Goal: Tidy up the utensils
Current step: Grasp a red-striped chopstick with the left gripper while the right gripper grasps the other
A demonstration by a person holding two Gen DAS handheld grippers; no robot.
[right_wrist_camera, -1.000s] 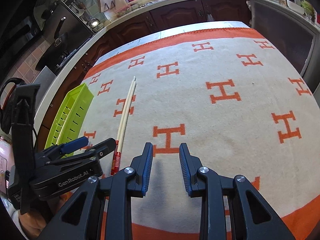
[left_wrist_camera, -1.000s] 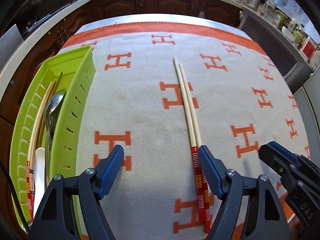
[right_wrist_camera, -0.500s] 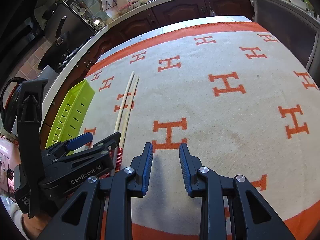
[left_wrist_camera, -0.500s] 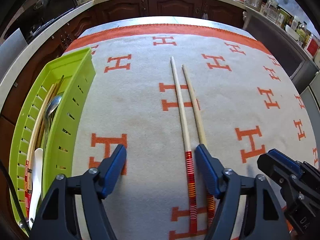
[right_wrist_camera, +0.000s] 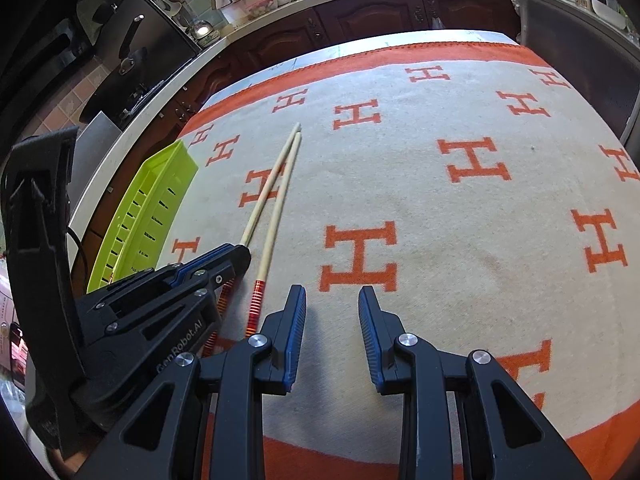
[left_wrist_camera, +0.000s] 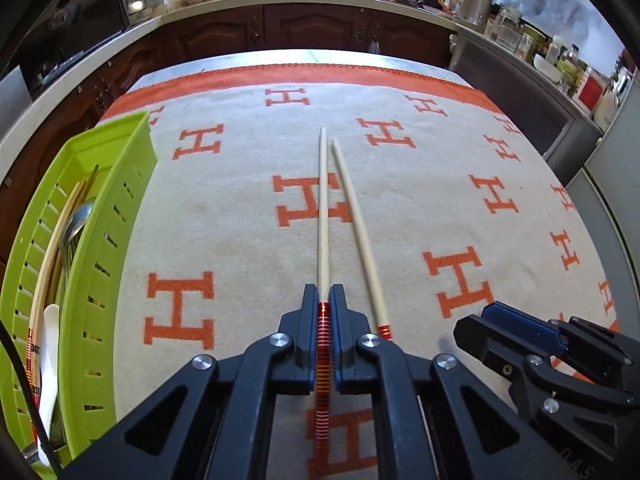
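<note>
The left gripper [left_wrist_camera: 323, 312] pinches its ribbed blue jaws on the red-banded end of one slim wooden chopstick [left_wrist_camera: 322, 216], its twin [left_wrist_camera: 356, 232] lying just right on the fuzzy H-patterned cloth [left_wrist_camera: 224, 208], while the right gripper [right_wrist_camera: 331, 308] gapes empty.

Your left gripper [left_wrist_camera: 324, 304], a black frame with blue rubber-lined jaws, is closed tight on the red-and-gold banded handle end of one pale wooden chopstick [left_wrist_camera: 322, 216], which runs straight forward between the jaws. It sits low, close to the bench, and level. Your right gripper [right_wrist_camera: 332, 300], of the same black and blue build, has its jaws held apart with nothing between them. It hovers low, just to the right of the left one and slightly behind it, pointing forward. In the left wrist view its tip shows at the lower right edge.
</note>
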